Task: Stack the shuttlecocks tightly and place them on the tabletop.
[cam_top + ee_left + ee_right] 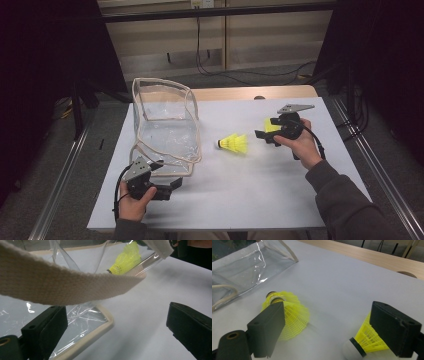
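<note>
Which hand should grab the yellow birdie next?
Right, probably. The right gripper is open beside the shuttlecock on the table, while the left gripper sits at the clear bag.

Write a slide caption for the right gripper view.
Open right gripper above two yellow shuttlecocks on the white table.
</note>
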`<state>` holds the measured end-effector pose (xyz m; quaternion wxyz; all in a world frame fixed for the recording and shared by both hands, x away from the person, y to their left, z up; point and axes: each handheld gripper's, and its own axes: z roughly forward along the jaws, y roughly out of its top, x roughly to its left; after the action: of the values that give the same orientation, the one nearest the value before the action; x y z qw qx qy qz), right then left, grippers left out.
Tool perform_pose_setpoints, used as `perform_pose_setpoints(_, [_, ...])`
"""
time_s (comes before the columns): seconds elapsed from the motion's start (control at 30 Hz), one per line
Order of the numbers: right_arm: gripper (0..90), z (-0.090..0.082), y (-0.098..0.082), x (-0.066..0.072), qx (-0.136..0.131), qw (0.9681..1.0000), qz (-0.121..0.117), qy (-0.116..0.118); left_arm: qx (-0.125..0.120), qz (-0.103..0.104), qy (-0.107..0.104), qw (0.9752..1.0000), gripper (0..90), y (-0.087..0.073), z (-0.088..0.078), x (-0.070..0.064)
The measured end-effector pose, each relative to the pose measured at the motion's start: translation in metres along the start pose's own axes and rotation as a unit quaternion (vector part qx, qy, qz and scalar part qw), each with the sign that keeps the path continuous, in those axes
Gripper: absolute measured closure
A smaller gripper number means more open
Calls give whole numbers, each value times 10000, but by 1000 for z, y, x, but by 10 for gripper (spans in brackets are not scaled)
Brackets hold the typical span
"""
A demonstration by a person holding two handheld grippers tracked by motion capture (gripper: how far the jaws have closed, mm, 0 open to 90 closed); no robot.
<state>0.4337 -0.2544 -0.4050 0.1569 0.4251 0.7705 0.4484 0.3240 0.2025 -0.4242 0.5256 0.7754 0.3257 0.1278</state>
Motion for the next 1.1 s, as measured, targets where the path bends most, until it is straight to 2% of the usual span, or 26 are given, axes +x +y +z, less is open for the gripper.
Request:
perform_pose_setpoints(0.3, [113, -1, 4, -13, -80, 9997, 83, -198, 4, 13, -4, 10000, 36, 0, 0, 0])
perform_pose_setpoints(0.43, [104, 2, 2, -17, -12, 9996, 122, -266, -14, -23, -11, 10000, 36, 0, 0, 0])
perform_pose_setpoints(1.1, [82, 6, 7, -26, 111, 9985, 150, -515, -9, -17, -1, 10000, 36, 0, 0, 1])
